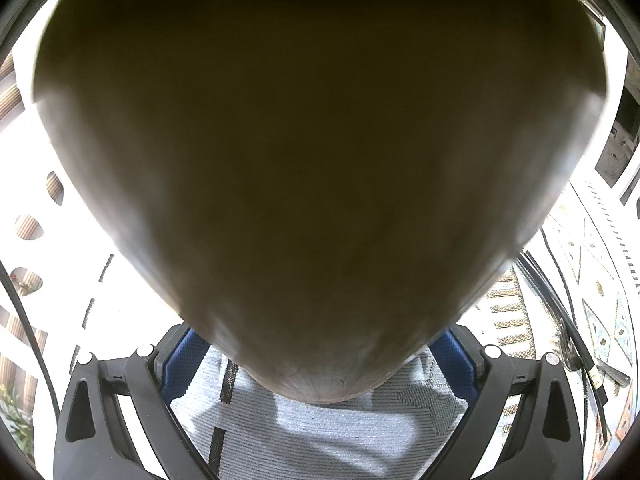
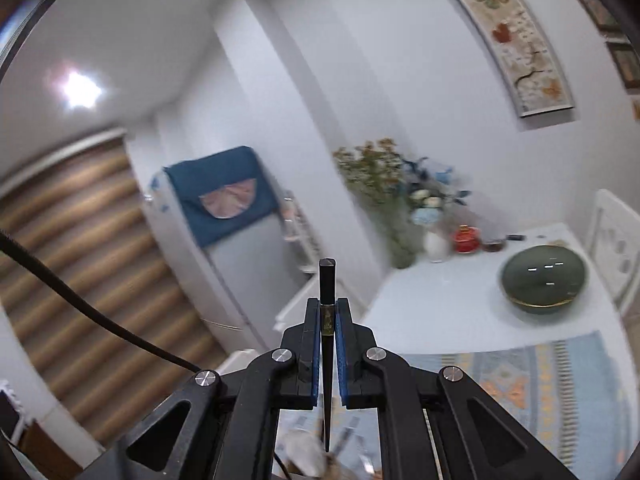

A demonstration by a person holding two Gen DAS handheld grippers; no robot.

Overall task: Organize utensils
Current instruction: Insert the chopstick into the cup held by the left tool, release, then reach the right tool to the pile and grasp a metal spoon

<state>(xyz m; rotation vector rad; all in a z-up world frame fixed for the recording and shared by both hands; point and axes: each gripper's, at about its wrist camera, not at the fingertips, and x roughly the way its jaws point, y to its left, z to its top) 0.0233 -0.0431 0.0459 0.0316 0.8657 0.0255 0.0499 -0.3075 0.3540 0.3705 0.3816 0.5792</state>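
Note:
In the right wrist view my right gripper is shut on a black chopstick. Its thick end sticks up past the blue pads and its thin tip hangs down between the arms. Blurred utensils lie below it. In the left wrist view a large dark brown rounded container fills most of the picture. It sits between the blue pads of my left gripper, which close on its sides above a grey woven mat.
A white table carries a green bowl, flower vases, a red pot and a patterned placemat. A fridge with a blue cloth stands behind. Metal cutlery lies on a patterned mat at the right.

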